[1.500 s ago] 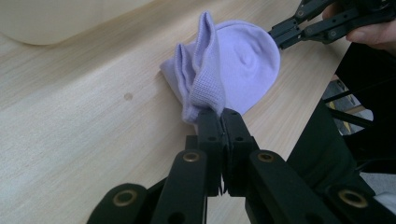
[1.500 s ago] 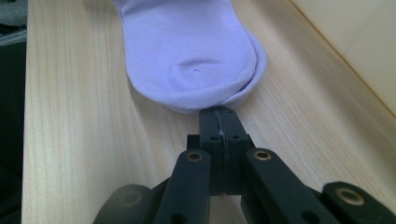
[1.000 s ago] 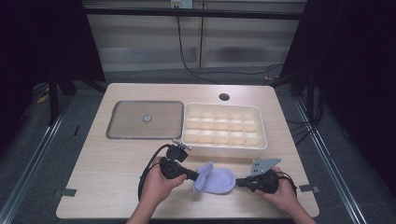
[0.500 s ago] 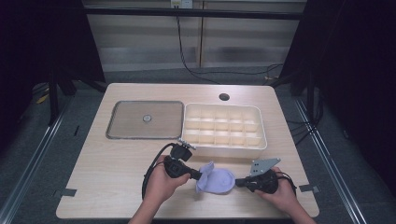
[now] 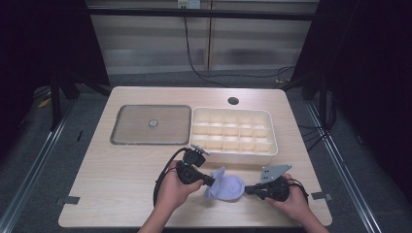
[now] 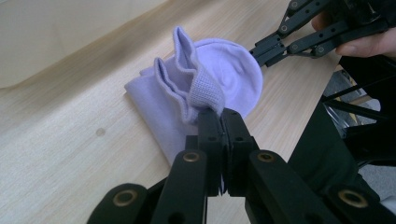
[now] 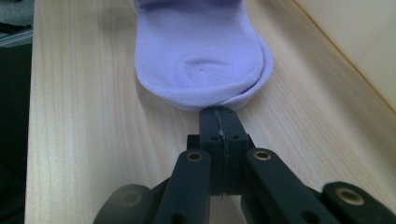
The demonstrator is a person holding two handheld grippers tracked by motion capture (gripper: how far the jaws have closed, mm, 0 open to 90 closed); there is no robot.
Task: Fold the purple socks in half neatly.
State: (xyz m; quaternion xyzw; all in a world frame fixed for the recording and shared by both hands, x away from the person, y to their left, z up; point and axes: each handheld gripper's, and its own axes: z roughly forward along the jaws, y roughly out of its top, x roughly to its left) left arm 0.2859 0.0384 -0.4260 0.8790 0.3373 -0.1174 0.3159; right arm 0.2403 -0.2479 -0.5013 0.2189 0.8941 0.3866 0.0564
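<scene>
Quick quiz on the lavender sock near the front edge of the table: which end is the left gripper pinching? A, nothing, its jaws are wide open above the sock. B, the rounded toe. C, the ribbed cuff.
C: in the left gripper view the left gripper has its jaws shut on the ribbed cuff of the lavender sock, while the right gripper pinches the rounded toe edge.

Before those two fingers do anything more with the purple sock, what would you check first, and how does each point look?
1. Left fingers pinching the sock's ribbed cuff: ok.
2. Right fingers pinching the toe end: ok.
3. Sock resting on the table, apart from the divided tray: ok.
4. Sock lying flat: not ok, cuff end bunched.
5. How much fabric each grip holds: cannot tell.
</scene>
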